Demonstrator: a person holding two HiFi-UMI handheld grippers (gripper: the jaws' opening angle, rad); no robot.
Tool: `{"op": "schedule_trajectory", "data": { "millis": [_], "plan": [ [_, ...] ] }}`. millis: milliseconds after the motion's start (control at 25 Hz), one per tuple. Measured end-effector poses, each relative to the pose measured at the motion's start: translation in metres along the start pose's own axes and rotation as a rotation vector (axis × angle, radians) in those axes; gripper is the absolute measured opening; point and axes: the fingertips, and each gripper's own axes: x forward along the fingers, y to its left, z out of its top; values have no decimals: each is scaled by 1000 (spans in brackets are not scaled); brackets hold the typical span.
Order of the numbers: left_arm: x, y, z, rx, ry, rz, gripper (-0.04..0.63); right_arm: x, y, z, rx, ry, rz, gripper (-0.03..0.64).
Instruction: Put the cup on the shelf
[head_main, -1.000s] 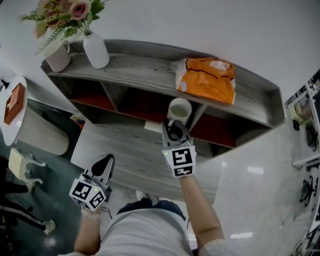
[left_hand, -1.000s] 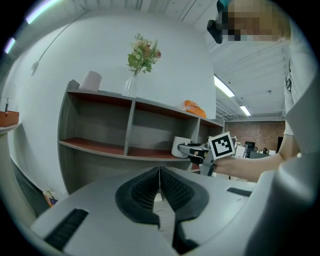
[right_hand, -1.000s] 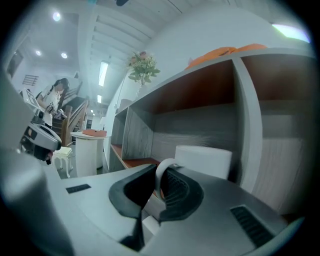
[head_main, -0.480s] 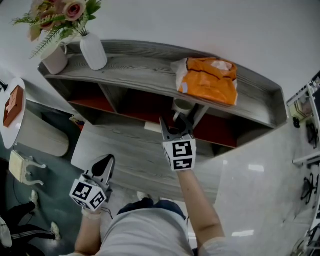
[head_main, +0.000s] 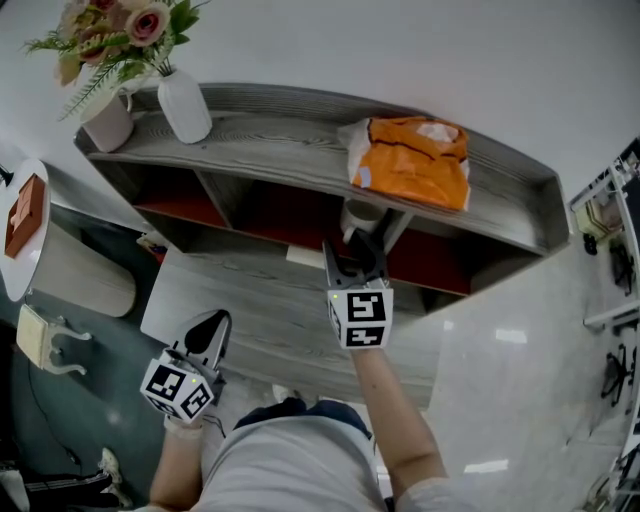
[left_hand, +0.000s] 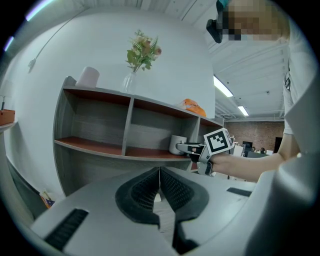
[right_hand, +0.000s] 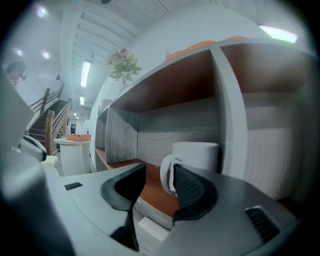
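Head view: the cup (head_main: 361, 215) now stands inside the shelf (head_main: 270, 140), let go by the right gripper (head_main: 355, 258).
Left gripper view: the left gripper (left_hand: 160, 174) is closed and empty.
Right gripper view: the jaws are opening, with the cup's handle loose between them. The job looks nearly done.

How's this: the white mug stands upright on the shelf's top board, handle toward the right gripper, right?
Not the top board: the white mug stands upright on the red-brown lower board inside the shelf, handle toward the right gripper, between its opening jaws. The right gripper view shows it.
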Motion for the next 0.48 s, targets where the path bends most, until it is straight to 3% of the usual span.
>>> {"op": "schedule_trajectory", "data": {
  "millis": [280,480],
  "plan": [
    [8,-6,5,10,-16,-41,17,-27,3,3,14,-17,-6,159],
    [16,-16,13,20,-24,-78,17,-51,13,12,20,-50,27,93]
  ]
}}
